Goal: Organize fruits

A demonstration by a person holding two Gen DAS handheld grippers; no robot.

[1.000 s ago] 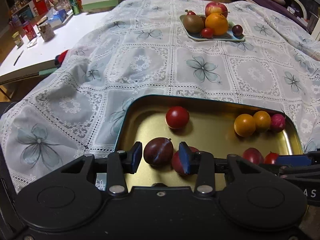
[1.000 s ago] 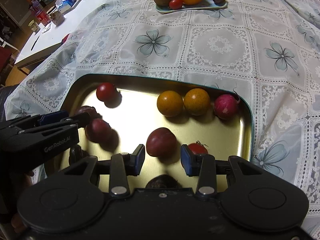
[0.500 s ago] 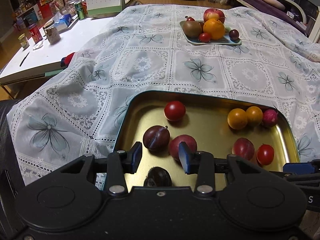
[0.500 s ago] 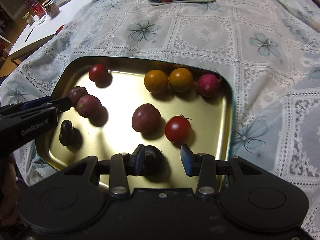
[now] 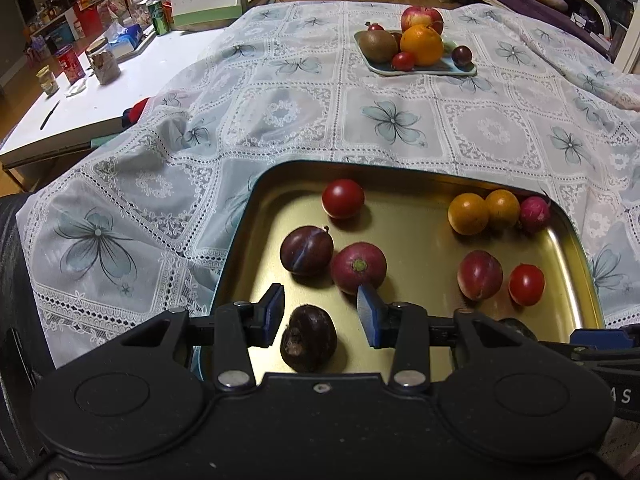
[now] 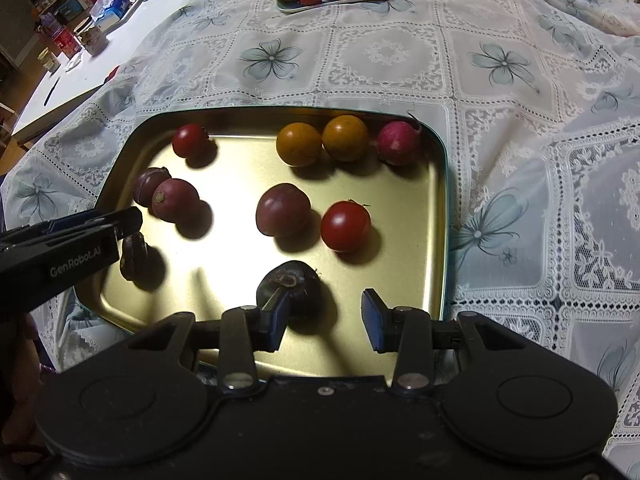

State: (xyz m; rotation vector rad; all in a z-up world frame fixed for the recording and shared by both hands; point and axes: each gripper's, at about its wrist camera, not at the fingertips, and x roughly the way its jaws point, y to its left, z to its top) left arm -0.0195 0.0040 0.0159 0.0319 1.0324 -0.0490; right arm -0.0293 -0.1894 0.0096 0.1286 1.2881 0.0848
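Observation:
A gold metal tray (image 5: 248, 220) on the lace cloth holds several small fruits: a red tomato (image 5: 343, 204), a dark plum (image 5: 306, 250), a reddish radish (image 5: 359, 268), two orange fruits (image 5: 468, 214) and a cherry tomato (image 5: 526, 284). My left gripper (image 5: 320, 312) is open over the tray's near edge. A dark round fruit (image 5: 308, 338) lies loose between its fingers, touching neither pad. My right gripper (image 6: 326, 316) is open too. Another dark fruit (image 6: 290, 286) lies just beyond it, partly behind its left finger (image 6: 276, 316). A plum (image 6: 283, 210) and the cherry tomato (image 6: 345, 226) lie further in.
A pale plate (image 5: 420, 70) at the far side carries an apple, an orange, a kiwi and small fruits. To the left stands a white table (image 5: 92, 104) with cans, jars and a calendar. The left gripper's arm (image 6: 60, 248) reaches over the tray's left rim.
Both grippers have drawn back toward the tray's near edge. The plums that lay between their fingers are now further ahead, and two dark fruits have come into view at the fingertips.

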